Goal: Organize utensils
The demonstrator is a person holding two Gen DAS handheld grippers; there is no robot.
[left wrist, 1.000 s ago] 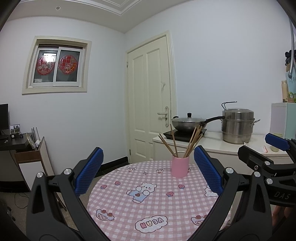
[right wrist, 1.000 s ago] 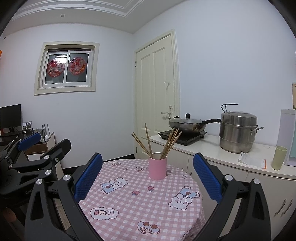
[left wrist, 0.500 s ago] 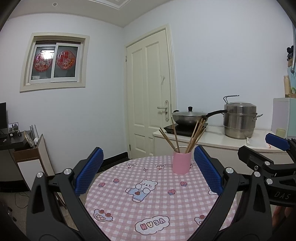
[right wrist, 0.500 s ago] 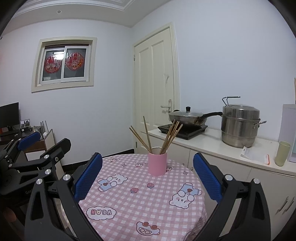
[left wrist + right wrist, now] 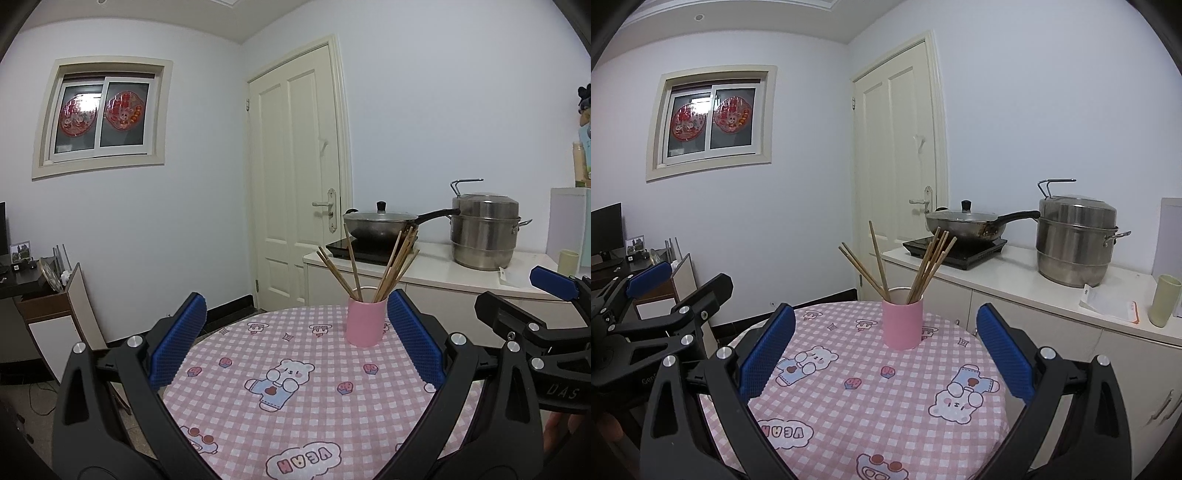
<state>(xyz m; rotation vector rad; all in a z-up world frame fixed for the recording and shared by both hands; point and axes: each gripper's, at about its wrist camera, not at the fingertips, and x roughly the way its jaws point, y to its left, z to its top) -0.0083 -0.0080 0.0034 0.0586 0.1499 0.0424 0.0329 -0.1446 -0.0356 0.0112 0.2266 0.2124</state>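
Across the last second both views have tilted downward and drawn a little nearer to the table [image 5: 236, 435]: more of the pink checked cloth is now seen, the ceiling has slid out at the top, and the pink cup [image 5: 365, 322] appears larger. Nothing on the table itself has been moved; only the cameras have shifted.

At the left, the left tool [image 5: 295, 343] is held over the near edge of the table with its blue pads spread wide and nothing between them. In the right wrist view it is seen at the left edge, low beside the table.

In the middle, the chopsticks [image 5: 384, 264] are found standing in the pink cup, fanned out in two loose groups, some leaning left and some right. The cup stands upright on the far part of the cloth, just beside the right pad of the left tool in that view. No loose utensil is seen lying on the cloth.

At the right, the right tool [image 5: 884, 345] is likewise spread wide and empty, with the cup framed between its pads but well ahead of them. On the counter [image 5: 1004, 275] behind, a wok and a steel steamer pot are seen.

The approach is judged to bring both tools toward the cup. Since the chopsticks already sit gathered in it, the scene would fit either a set about to be drawn out and sorted, or a set already put away; which one cannot be told.
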